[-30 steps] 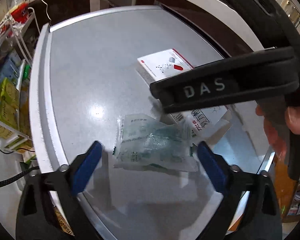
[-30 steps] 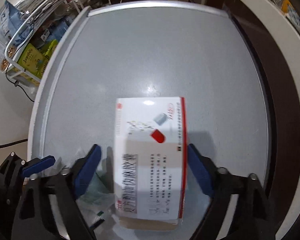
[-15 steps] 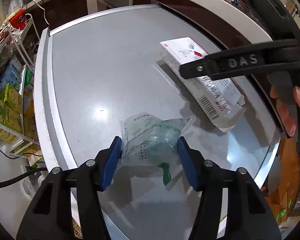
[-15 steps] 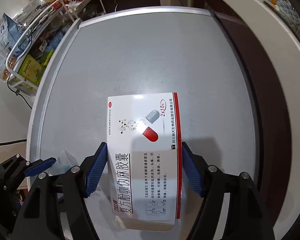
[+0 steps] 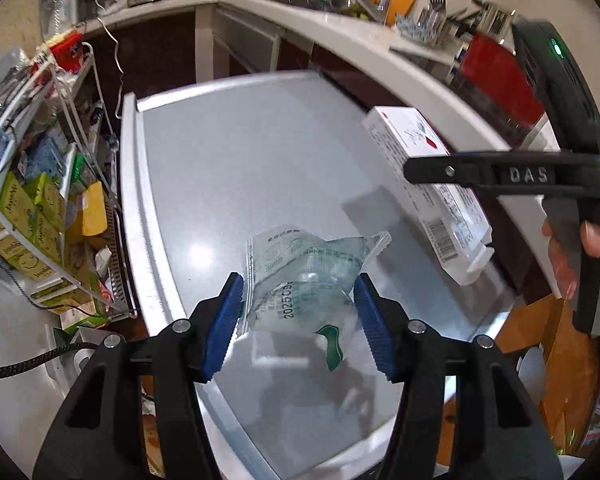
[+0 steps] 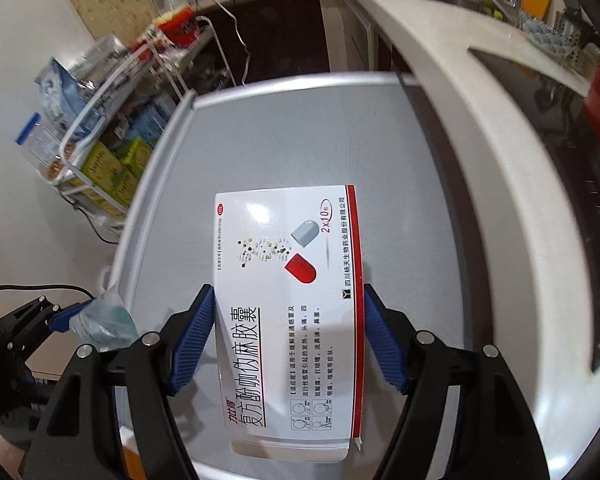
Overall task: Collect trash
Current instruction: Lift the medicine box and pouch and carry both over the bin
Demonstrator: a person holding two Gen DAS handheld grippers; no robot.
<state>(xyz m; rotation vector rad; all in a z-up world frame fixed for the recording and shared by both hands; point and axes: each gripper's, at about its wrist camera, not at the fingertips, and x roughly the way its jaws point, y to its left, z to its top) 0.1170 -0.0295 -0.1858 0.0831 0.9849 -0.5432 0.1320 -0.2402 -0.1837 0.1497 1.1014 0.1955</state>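
My left gripper (image 5: pixel 298 322) is shut on a crumpled clear plastic wrapper (image 5: pixel 304 276) with green print and holds it above the grey table (image 5: pixel 240 168). My right gripper (image 6: pixel 288 340) is shut on a white medicine box (image 6: pixel 288 300) with a red and grey capsule picture, also lifted off the table (image 6: pixel 300 132). In the left wrist view the box (image 5: pixel 424 180) and the right gripper's black finger show at the right. In the right wrist view the left gripper with the wrapper (image 6: pixel 104 320) shows at the lower left.
A white wire rack (image 5: pixel 40 184) with green and yellow cartons stands left of the table. A white kitchen counter (image 5: pixel 380 52) with utensils and dishes curves behind and to the right. A cable (image 5: pixel 112 60) hangs at the back.
Both grippers have lifted up and back from the table with their loads. The wrapper and the box were on the table a second ago and now hang above it.
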